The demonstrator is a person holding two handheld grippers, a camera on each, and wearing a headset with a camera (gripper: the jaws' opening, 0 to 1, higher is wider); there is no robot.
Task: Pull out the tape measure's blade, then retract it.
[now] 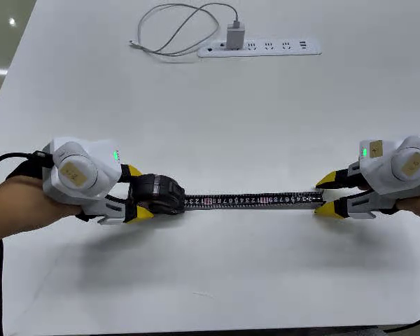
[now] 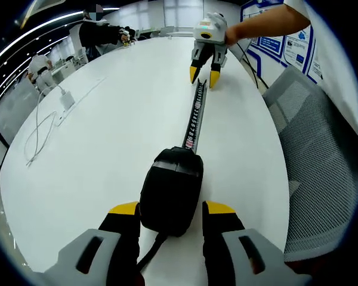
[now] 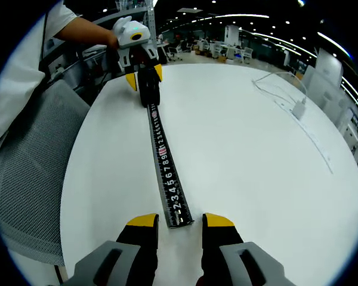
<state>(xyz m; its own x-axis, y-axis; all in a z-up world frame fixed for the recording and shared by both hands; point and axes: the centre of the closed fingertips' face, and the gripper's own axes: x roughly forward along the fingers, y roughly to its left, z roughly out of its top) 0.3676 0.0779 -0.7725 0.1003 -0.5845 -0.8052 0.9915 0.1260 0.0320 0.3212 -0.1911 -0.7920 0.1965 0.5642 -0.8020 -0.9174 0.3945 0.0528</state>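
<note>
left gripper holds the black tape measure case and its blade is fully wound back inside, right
No. The left gripper does hold the black tape measure case, but its numbered blade is pulled out across the white table to the right gripper, as the head view shows.

Left gripper [image 2: 170, 208]: yellow-tipped jaws clasp the black tape measure case [image 2: 172, 187] from both sides.
Blade [image 2: 194, 119]: runs straight from the case along the white table [image 2: 119, 131] to the right gripper [image 2: 203, 77].
Right gripper: yellow tips apart, either side of the blade's far end.
Table's left: white charger [image 2: 66, 99] with cable.
Right: grey mesh chair [image 2: 310, 155].
</note>
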